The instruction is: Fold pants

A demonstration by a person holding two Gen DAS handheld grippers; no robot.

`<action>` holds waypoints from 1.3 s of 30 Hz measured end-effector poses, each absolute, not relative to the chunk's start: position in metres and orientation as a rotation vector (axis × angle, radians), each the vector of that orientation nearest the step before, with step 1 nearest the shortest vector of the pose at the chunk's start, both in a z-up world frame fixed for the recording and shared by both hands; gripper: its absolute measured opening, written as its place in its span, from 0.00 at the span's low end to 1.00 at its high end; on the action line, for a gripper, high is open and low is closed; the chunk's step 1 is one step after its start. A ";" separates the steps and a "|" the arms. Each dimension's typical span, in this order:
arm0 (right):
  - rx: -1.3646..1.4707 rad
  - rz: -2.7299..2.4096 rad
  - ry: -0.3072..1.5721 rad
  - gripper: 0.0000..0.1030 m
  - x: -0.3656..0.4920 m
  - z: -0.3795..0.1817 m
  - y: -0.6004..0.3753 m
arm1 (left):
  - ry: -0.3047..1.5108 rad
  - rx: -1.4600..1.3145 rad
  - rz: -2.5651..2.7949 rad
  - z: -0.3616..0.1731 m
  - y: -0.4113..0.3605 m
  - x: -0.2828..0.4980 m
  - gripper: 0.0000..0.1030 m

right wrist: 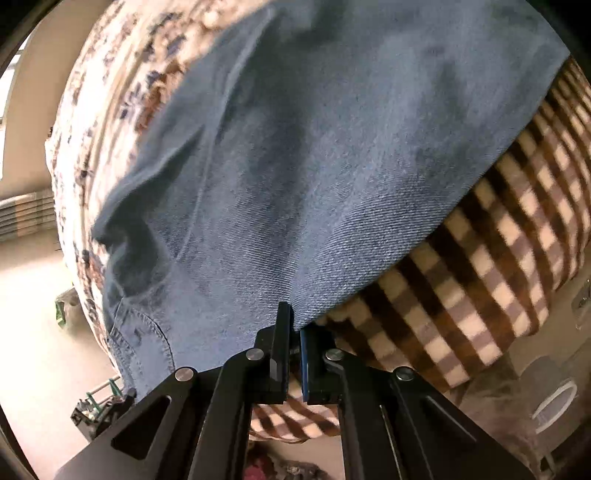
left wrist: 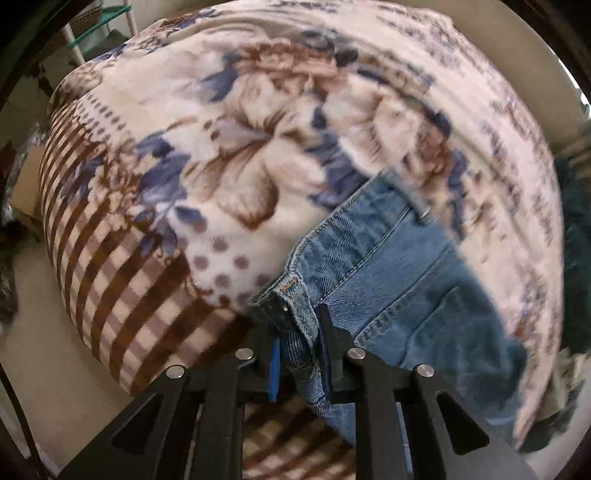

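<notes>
Blue denim pants lie on a floral and checked blanket. In the left wrist view my left gripper is shut on the pants' waistband edge near the belt loop, with denim bunched between the fingers. In the right wrist view the pants fill most of the frame, and my right gripper is shut on their lower edge, just above the checked part of the blanket. The views are motion-blurred.
The blanket covers a bed whose edges drop off to a pale floor. A white shelf with green trays stands at the far left. Dark green cloth lies at the right. Clutter sits on the floor.
</notes>
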State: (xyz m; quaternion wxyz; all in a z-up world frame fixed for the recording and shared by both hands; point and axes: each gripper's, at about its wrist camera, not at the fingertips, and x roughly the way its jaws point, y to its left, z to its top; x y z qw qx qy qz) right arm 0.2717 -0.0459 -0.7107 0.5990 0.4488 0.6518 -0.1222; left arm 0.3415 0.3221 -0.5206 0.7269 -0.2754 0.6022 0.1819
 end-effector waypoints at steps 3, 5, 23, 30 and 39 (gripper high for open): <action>1.033 -0.267 1.564 0.06 0.279 -0.734 -0.045 | 1.373 -0.568 0.394 -0.532 0.316 0.342 0.17; 1.063 -0.252 1.584 0.09 0.281 -0.744 -0.047 | 1.393 -0.562 0.393 -0.525 0.311 0.341 0.18; 1.097 -0.713 1.210 0.67 0.193 -0.663 -0.322 | 1.317 -0.028 -0.090 -0.462 -0.008 0.380 0.87; 1.339 -0.837 1.077 0.65 0.161 -0.732 -0.449 | 1.332 0.100 -0.246 -0.481 -0.138 0.395 0.87; 0.978 -0.681 0.921 0.08 0.191 -0.656 -0.463 | 1.361 0.173 -0.293 -0.491 -0.195 0.374 0.87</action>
